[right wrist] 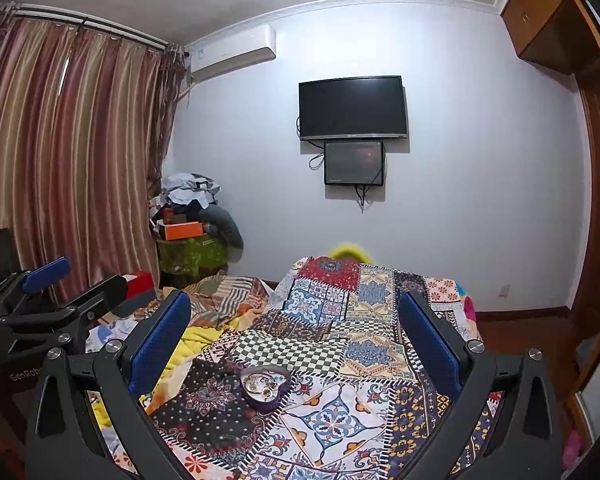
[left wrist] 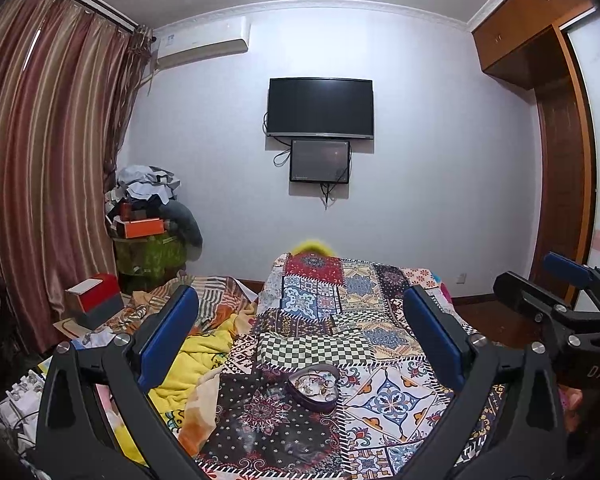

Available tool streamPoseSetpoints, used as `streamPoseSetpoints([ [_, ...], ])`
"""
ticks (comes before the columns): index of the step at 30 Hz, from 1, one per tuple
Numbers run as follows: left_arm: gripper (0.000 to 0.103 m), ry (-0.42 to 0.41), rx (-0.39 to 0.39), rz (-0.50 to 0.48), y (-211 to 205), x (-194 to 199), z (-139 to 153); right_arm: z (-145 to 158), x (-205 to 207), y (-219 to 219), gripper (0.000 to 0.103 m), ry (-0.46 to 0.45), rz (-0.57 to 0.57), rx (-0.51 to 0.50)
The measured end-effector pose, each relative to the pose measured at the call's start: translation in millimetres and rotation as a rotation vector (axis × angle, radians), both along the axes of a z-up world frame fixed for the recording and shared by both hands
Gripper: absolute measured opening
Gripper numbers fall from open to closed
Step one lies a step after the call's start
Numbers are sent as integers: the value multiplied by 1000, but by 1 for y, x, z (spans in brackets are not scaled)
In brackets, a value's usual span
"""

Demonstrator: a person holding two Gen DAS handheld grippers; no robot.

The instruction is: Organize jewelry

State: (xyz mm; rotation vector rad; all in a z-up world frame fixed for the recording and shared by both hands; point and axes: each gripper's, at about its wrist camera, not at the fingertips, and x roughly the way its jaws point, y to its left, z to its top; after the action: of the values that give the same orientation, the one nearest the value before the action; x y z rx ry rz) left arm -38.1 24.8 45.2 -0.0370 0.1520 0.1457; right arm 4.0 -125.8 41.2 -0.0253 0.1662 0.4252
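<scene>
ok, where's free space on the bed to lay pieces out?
Flat patchwork quilt right of and in front of the heart-shaped tray is bare. The checkered patch behind it is also free. Left is crowded: rumpled yellow blanket and boxes.

The dish [left wrist: 313, 389] sits on the quilt [left wrist: 332, 320], jewelry [left wrist: 314, 385] inside it, roughly dead center between the left gripper [left wrist: 300, 336] fingers. The right gripper [left wrist: 556, 280] pokes in at 3 o'clock. A TV [left wrist: 320, 107] hangs on the wall at 12, small screen [left wrist: 319, 161] right under it. Curtains [left wrist: 48, 152] at 9, clutter pile [left wrist: 152, 216] just beside them at 10, wardrobe [left wrist: 540, 60] at 2. From the right wrist, the dish [right wrist: 265, 388] lies nearer 7.
</scene>
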Motion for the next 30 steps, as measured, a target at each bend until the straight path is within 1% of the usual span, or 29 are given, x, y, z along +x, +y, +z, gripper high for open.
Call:
streamPoseSetpoints([
  [30,103,10,-36,-19,4,3,-1,0,1,-1,103,8,-9,-3],
])
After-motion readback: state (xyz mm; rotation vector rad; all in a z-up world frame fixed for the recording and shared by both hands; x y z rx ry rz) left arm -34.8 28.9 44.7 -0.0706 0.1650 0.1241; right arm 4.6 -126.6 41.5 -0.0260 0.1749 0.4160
